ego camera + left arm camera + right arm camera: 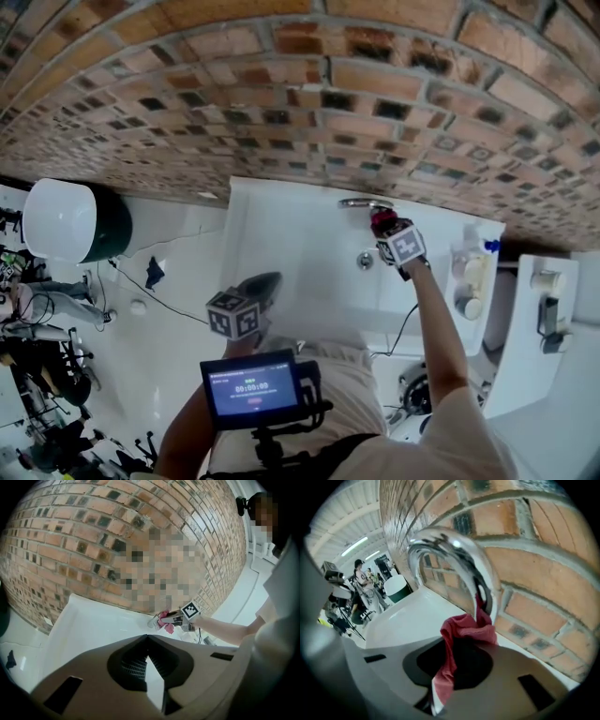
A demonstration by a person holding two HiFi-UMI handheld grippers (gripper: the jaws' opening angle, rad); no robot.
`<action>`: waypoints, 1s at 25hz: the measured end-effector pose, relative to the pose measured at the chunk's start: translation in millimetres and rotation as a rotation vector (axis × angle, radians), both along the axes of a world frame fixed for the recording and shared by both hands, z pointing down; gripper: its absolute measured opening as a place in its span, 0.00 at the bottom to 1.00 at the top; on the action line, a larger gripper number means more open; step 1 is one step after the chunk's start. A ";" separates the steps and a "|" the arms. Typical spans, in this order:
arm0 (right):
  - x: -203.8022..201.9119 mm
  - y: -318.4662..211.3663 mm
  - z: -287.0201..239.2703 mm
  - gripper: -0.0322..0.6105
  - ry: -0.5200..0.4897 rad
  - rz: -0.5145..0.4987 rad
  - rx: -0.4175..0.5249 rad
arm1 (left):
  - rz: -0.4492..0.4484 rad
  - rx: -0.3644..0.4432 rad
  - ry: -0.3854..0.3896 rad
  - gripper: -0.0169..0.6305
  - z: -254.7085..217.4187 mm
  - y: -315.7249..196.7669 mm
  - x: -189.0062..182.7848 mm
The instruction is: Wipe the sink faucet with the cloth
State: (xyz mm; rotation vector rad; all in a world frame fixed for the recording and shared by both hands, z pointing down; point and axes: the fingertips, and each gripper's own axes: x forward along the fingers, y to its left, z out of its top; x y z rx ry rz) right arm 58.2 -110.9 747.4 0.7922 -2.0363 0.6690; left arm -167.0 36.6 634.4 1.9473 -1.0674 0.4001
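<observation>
"Two grippers to report. Right gripper (443,679) first: jaw state?"

"Closed on the cloth (465,632). The red fabric runs down between the two jaws and bunches above them."

"Position of the cloth relative to the faucet (452,550)?"

"In contact. The upper corner of the cloth lies against the inner curve of the chrome spout. The faucet stands at the back edge of the white sink (281,230), just in front of the brick wall (281,94). In the head view the right gripper is at the faucet, with the arm stretched out across the basin."

"Left gripper (147,638): jaw state?"

"Tips together, with nothing between them. Only a narrow sliver of white basin shows behind the closed tips."

"Location of the left gripper?"

"Over the near left part of the sink, well apart from the faucet. Its camera looks across the basin toward the right gripper and the cloth at the spout."
</observation>
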 end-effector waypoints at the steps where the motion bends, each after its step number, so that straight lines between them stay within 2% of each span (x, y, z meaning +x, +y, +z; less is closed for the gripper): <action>1: -2.5 1.1 3.4 0.12 0.049 -0.013 0.010 | -0.004 -0.002 0.001 0.01 0.5 0.3 -1.8; 6: -13.6 9.6 16.6 0.12 0.340 -0.223 0.105 | -0.010 -0.005 0.008 0.01 2.2 2.0 -4.6; 10: -22.9 13.4 31.2 0.12 0.519 -0.385 0.145 | -0.008 0.000 0.020 0.01 2.3 1.8 -4.3; 19: -26.3 16.6 76.2 0.12 0.860 -0.513 0.090 | -0.023 -0.001 0.023 0.01 2.8 3.7 -13.5; 22: -27.2 19.2 86.9 0.12 0.933 -0.567 0.058 | -0.025 0.003 0.031 0.01 2.3 4.6 -14.9; 25: -29.0 23.8 91.7 0.12 0.949 -0.610 -0.001 | -0.034 0.000 0.031 0.01 3.2 6.1 -18.9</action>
